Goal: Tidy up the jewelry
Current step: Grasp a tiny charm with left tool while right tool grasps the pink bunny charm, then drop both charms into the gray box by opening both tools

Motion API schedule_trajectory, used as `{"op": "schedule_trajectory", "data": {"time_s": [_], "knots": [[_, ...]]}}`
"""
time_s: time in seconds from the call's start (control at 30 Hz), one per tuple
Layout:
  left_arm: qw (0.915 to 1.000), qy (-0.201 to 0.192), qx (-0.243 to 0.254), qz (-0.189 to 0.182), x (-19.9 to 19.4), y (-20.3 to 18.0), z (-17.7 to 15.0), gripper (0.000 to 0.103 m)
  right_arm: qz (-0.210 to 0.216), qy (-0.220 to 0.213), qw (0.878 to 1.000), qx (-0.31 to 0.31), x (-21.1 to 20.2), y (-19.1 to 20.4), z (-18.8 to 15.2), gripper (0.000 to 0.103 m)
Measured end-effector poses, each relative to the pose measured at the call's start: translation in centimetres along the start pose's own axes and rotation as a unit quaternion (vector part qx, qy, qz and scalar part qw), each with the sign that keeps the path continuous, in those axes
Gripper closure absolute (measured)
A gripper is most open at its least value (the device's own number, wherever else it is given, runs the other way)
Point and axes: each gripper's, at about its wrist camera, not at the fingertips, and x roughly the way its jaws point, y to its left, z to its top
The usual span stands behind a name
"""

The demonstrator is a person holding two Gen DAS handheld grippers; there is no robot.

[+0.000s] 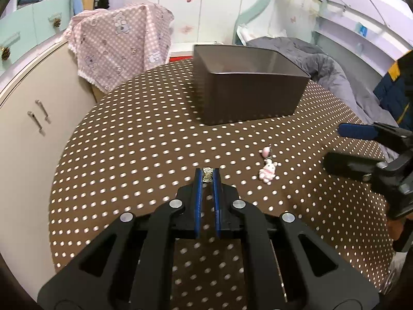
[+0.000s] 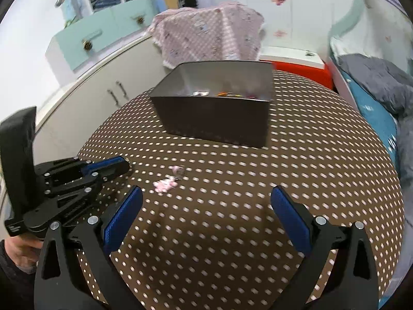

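My left gripper (image 1: 207, 174) is shut on a small gold-and-dark jewelry piece (image 1: 207, 176), low over the brown polka-dot table (image 1: 144, 139). A pink charm trinket (image 1: 268, 169) lies on the cloth just right of it; it also shows blurred in the right wrist view (image 2: 166, 183). A dark grey open box (image 1: 247, 90) stands at the back of the table; in the right wrist view the box (image 2: 219, 113) holds several small colourful pieces. My right gripper (image 2: 206, 193) is open and empty above the table, right of the trinket. It shows in the left wrist view (image 1: 343, 144).
A cream cabinet (image 1: 38, 118) stands left of the table, with a pink dotted cloth (image 1: 118, 44) draped beyond it. A grey duvet (image 1: 322, 62) on a bed lies to the right. A red-and-white box (image 2: 296, 62) sits behind the table.
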Motion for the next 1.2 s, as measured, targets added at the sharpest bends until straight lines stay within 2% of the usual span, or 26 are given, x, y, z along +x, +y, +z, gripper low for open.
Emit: {"op": "schedule_trajectory", "data": {"time_s": [0.1, 0.2, 0.23, 0.27, 0.4, 0.47, 0.63, 0.87, 1.07, 1.2], "knots": [[0.9999, -0.006, -0.011, 0.004, -0.7, 0.7, -0.1, 0.095, 0.003, 0.013, 1.0, -0.024, 1.8, 1.5, 0.5, 0.01], [0.9998, -0.012, -0.016, 0.006, -1.4, 1.1, -0.2, 0.095, 0.002, 0.022, 0.999, -0.037, 3.6, 2.6, 0.8, 0.017], [0.9997, -0.013, -0.017, 0.007, -1.6, 1.2, -0.2, 0.095, 0.001, 0.024, 0.999, -0.036, 4.2, 2.9, 0.9, 0.024], [0.9997, -0.015, -0.018, 0.007, -1.7, 1.3, -0.2, 0.095, 0.001, 0.027, 0.999, -0.036, 4.7, 3.0, 1.0, 0.037], [0.9995, -0.022, -0.021, 0.008, -2.2, 1.6, -0.1, 0.095, -0.021, 0.025, 0.997, -0.071, 5.4, 3.9, 0.8, 0.062], [0.9994, -0.025, -0.021, 0.008, -2.4, 1.6, 0.0, 0.095, -0.011, 0.027, 0.997, -0.072, 5.1, 3.7, 0.7, 0.091], [0.9993, -0.032, -0.018, 0.006, -2.9, 1.5, 0.1, 0.095, 0.007, 0.02, 0.998, -0.059, 3.4, 2.4, -0.1, 0.092], [0.9989, -0.045, -0.01, 0.004, -4.0, 1.0, 0.7, 0.095, 0.023, -0.011, 0.999, -0.042, -0.8, 0.6, 0.0, 0.092], [0.9979, -0.064, -0.001, 0.002, -5.3, 0.6, 2.3, 0.095, 0.028, -0.055, 0.997, -0.043, -5.3, -0.6, 2.4, 0.092], [0.996, -0.088, 0.013, 0.001, -6.6, 0.2, 4.6, 0.095, 0.022, -0.085, 0.995, -0.057, -7.6, -0.8, 4.8, 0.092]]}}
